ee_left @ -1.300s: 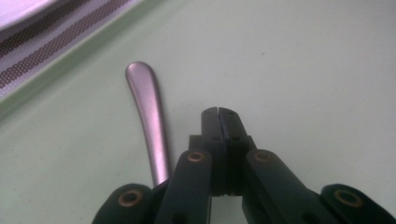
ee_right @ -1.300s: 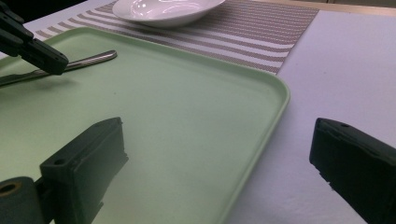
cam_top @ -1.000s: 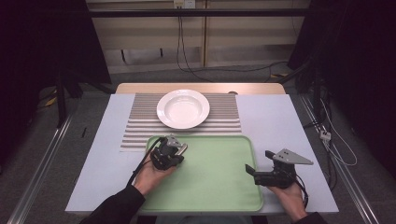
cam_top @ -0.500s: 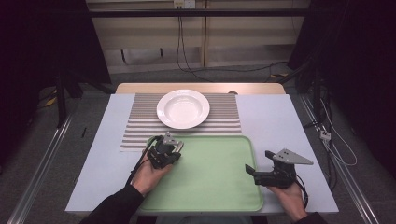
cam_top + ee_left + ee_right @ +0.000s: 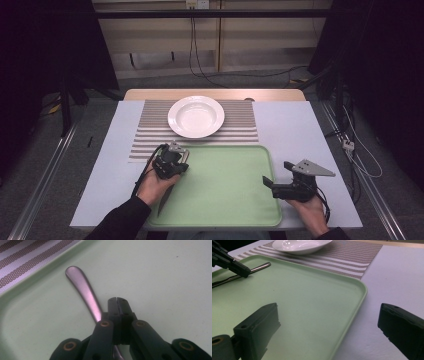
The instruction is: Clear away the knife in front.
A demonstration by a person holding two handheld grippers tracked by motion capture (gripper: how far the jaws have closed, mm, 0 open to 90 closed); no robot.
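Note:
A metal utensil handle (image 5: 85, 290) lies on the green tray (image 5: 225, 185) near its far left corner. My left gripper (image 5: 117, 300) is shut, its closed tips just to the right of the handle, which runs on under the jaws. I cannot tell whether they touch. The high view puts that left gripper (image 5: 176, 157) over the tray's far left corner. In the right gripper view, the handle (image 5: 260, 266) pokes out past the left gripper (image 5: 243, 271). My right gripper (image 5: 329, 322) is open and holds nothing. It hovers at the tray's right edge (image 5: 276, 174).
A white plate (image 5: 196, 116) sits on a striped placemat (image 5: 240, 125) beyond the tray. The table top (image 5: 300, 130) is pale to the right of the mat. The tray's raised rim (image 5: 359, 290) runs between my right gripper's jaws.
My left gripper has shifted slightly to the left over the tray corner. The right gripper has stayed where it was.

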